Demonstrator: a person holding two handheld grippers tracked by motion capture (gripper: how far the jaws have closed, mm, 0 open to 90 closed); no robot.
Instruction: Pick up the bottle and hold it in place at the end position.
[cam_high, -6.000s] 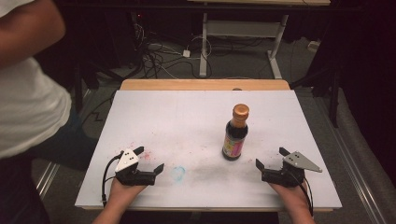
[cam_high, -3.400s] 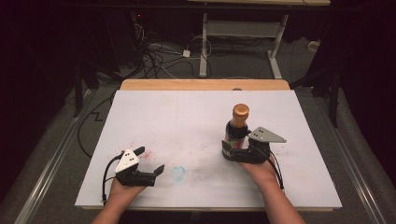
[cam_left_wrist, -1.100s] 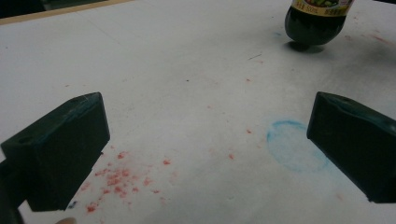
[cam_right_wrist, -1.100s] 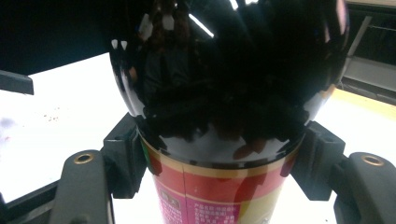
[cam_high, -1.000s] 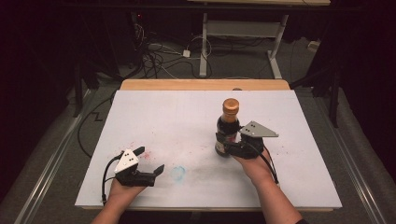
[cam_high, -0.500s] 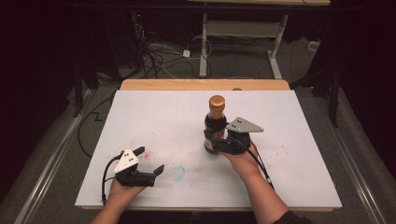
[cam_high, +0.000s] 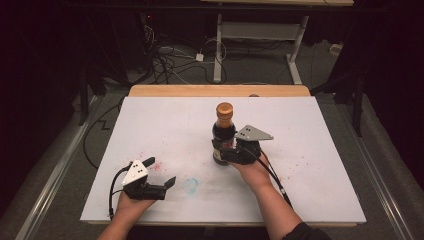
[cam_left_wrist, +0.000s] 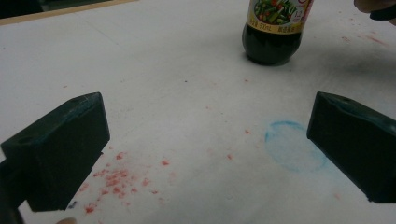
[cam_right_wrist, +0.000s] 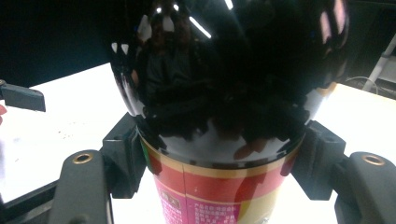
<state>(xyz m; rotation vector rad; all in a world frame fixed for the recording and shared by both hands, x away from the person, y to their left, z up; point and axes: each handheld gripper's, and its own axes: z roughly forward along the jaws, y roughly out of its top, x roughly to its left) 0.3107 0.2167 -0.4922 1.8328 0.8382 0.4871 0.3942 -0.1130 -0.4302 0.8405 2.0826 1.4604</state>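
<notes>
While your right gripper (cam_high: 226, 151) had its jaws clamped on either side of the dark sauce bottle (cam_high: 224, 131), the bottle stood upright near the middle of the white table (cam_high: 165, 120), a little right of centre and toward the far half. In the right gripper view the bottle's (cam_right_wrist: 224, 116) glossy black shoulder loomed close, with its red and yellow label (cam_right_wrist: 205, 196) just below, and a black pad pressed against each side of the body at label height. The brown cap (cam_high: 224, 109) rose clear above the gripper in the high view, and the grey three-cornered plate (cam_high: 253, 133) sat just right of the bottle's neck. Your left gripper (cam_high: 161, 173) rested near the front left of the table, well apart from the bottle, its fingers spread wide with nothing between them. In the left gripper view the two black fingers (cam_left_wrist: 60, 149) framed bare tabletop marked with red speckles (cam_left_wrist: 116, 182) and a faint blue ring (cam_left_wrist: 292, 147), and the bottle's base (cam_left_wrist: 272, 44) stood beyond on the surface. I could not tell whether the base was touching the table or held just off it.
</notes>
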